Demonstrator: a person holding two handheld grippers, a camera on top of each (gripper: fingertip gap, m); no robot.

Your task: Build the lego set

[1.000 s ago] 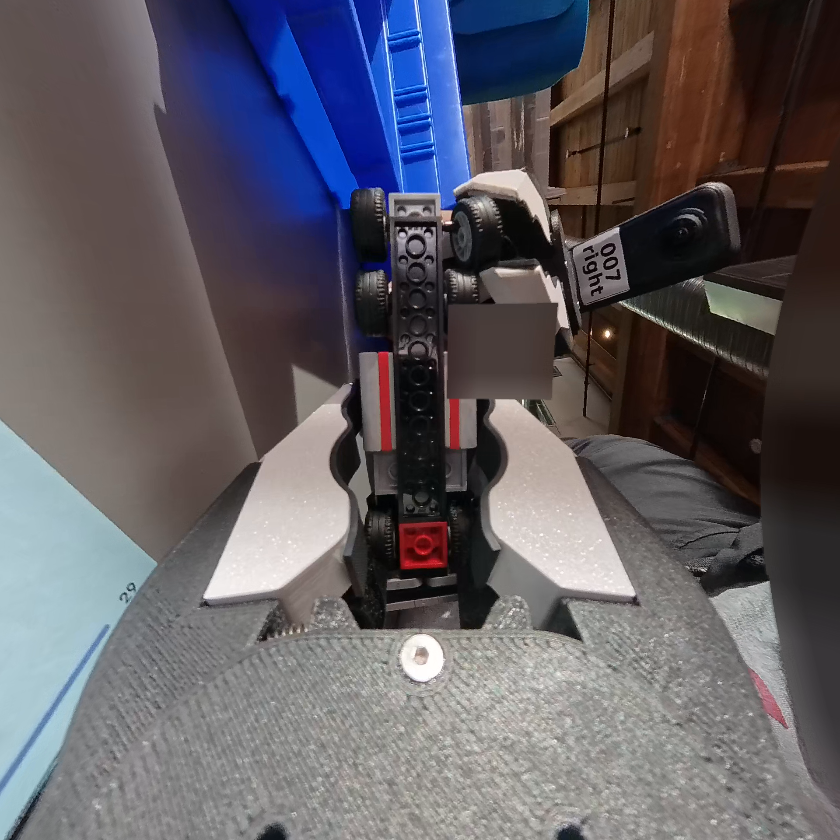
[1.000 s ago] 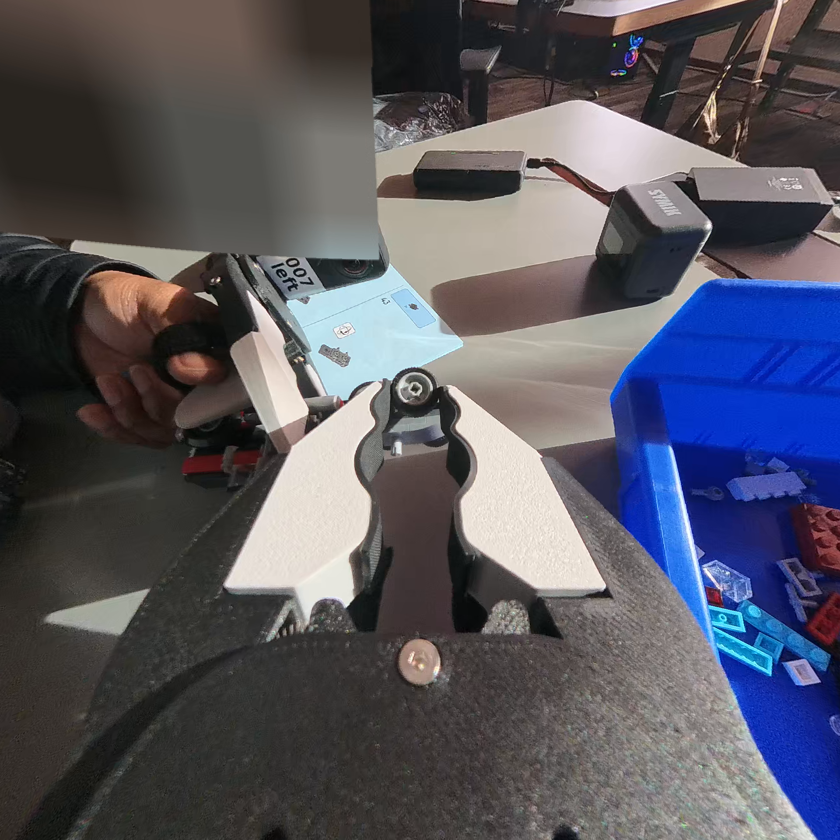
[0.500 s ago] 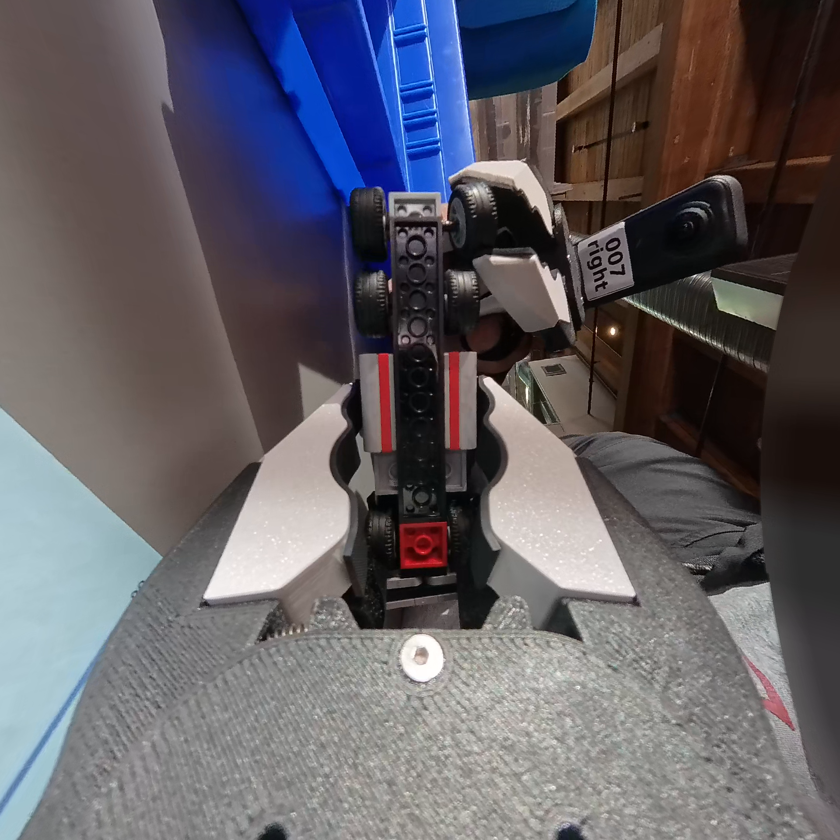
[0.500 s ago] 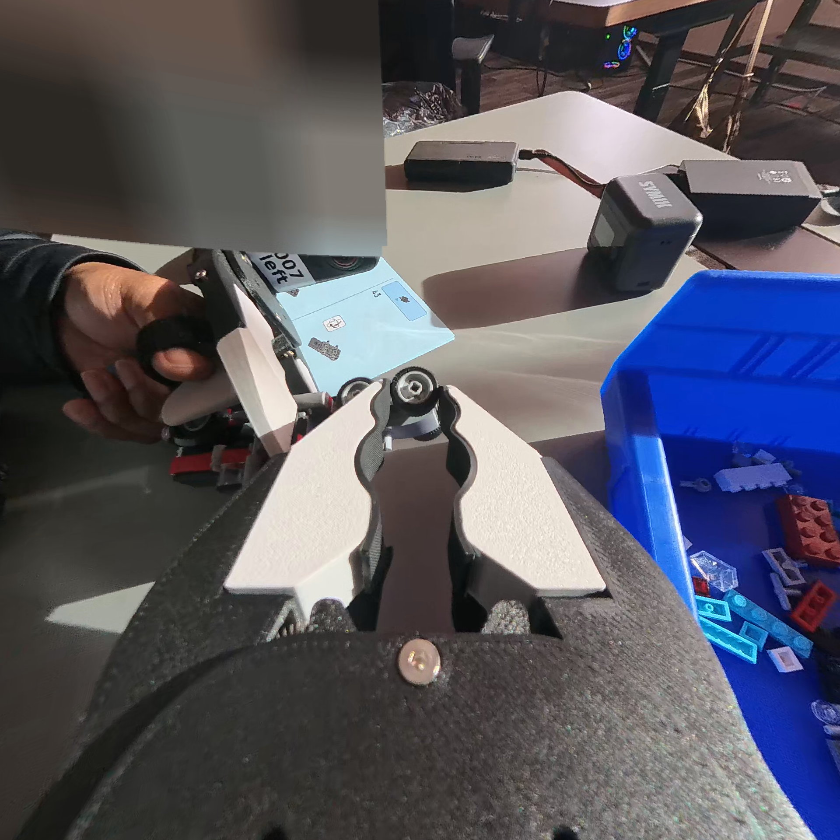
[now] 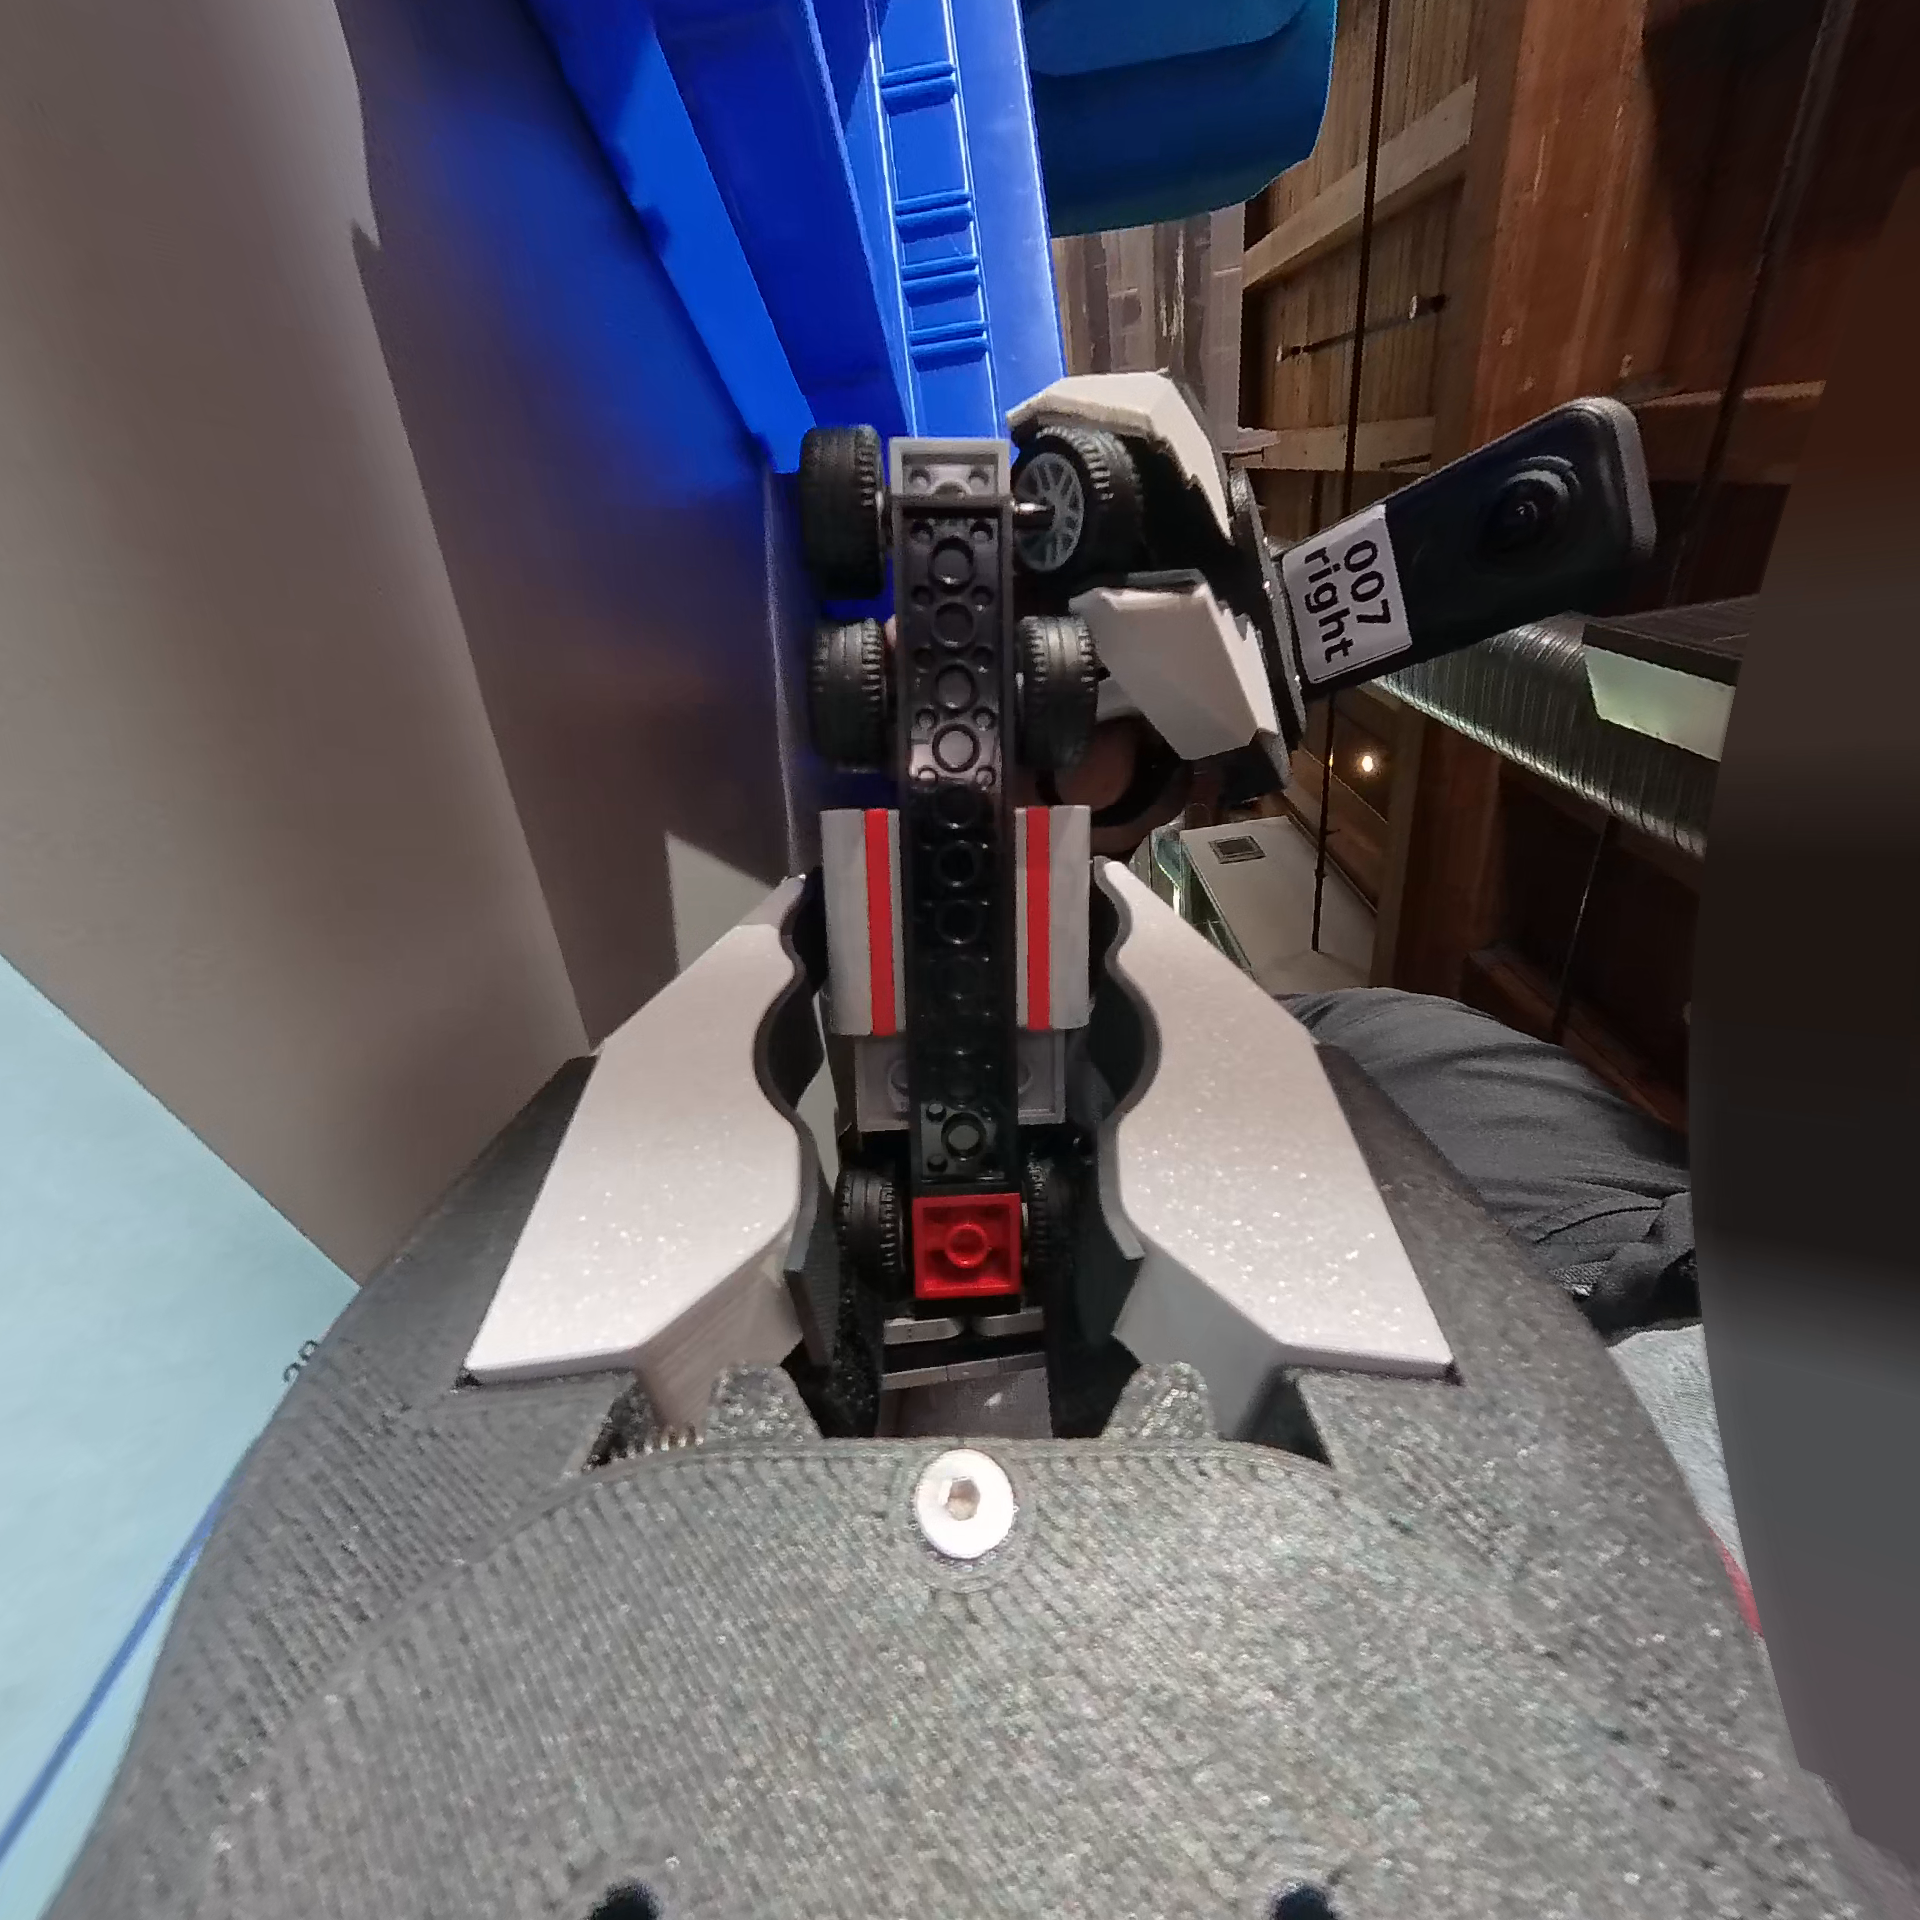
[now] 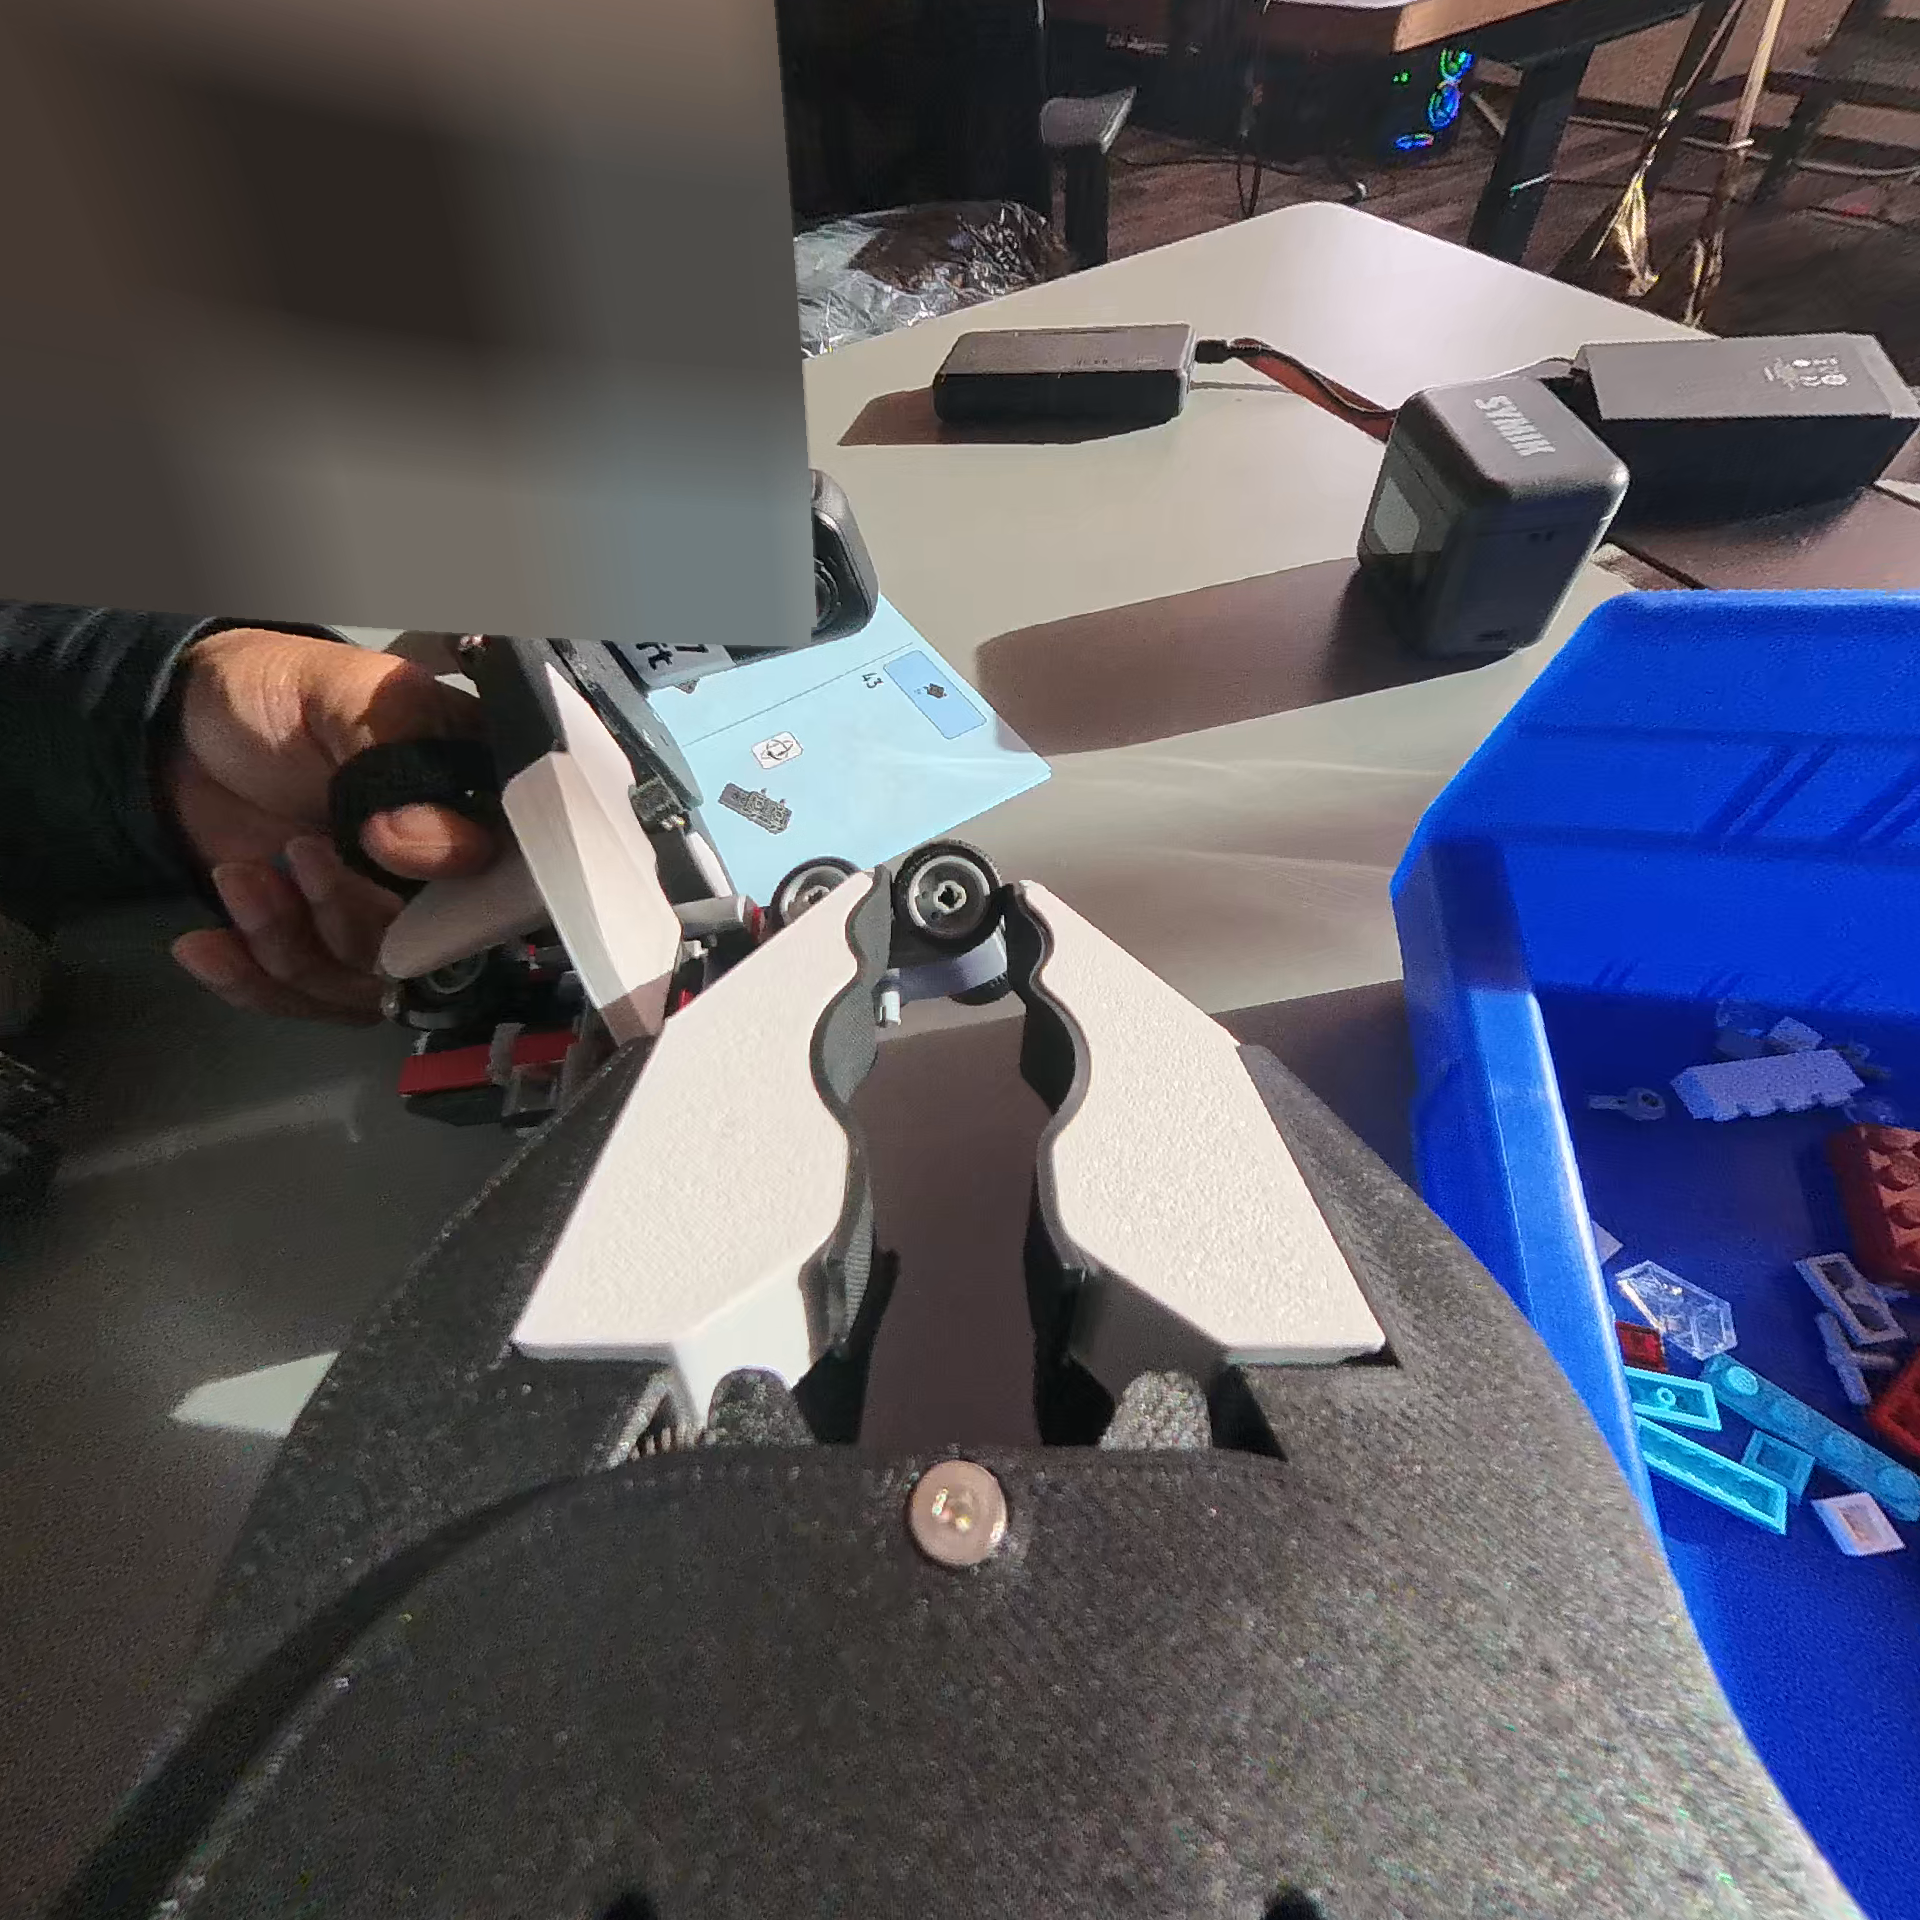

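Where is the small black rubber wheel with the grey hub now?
In the right wrist view, the small black rubber wheel sits between the right gripper fingertips, against the upturned lego vehicle's front end.

Wheel in right tongs nearer the axle.

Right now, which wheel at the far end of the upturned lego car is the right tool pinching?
The far-end wheel showing its grey spoked hub, between the right tool tips. The other wheels sit seated, untouched.

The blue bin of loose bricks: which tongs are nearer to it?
Right. The right tongs, shut on a small wheel, sit just beside the blue bin. The left tongs, clamping the toy car, are farther away.
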